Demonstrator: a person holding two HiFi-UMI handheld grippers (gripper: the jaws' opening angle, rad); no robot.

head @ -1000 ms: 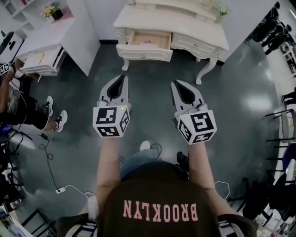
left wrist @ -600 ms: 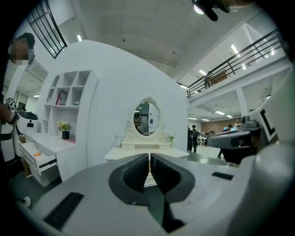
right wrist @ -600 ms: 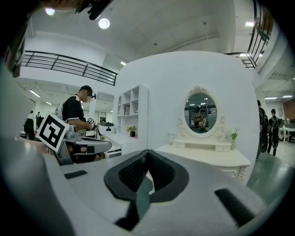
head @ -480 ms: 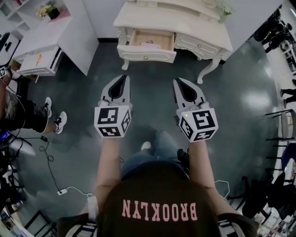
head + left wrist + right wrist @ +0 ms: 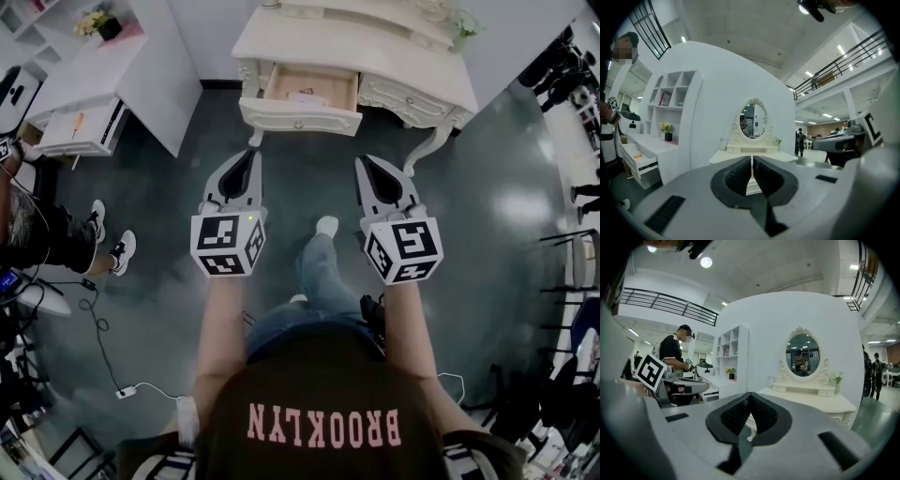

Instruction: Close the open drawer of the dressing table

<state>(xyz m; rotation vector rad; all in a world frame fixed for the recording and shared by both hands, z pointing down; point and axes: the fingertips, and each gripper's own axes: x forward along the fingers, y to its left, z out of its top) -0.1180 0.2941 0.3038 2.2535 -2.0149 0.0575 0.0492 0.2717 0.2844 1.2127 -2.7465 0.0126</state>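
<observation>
With left claw and right claw shut and empty, walk closer, then press drawer front squarely, centrally.

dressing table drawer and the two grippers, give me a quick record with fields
dressing table: cream, against the wall, oval mirror on top
drawer: pulled open, something pale inside
left gripper: shut, empty, pointing toward the drawer, not touching it
right gripper: shut, empty, beside the left one, not touching the table
gap: bare floor between both grippers and the drawer front
</observation>
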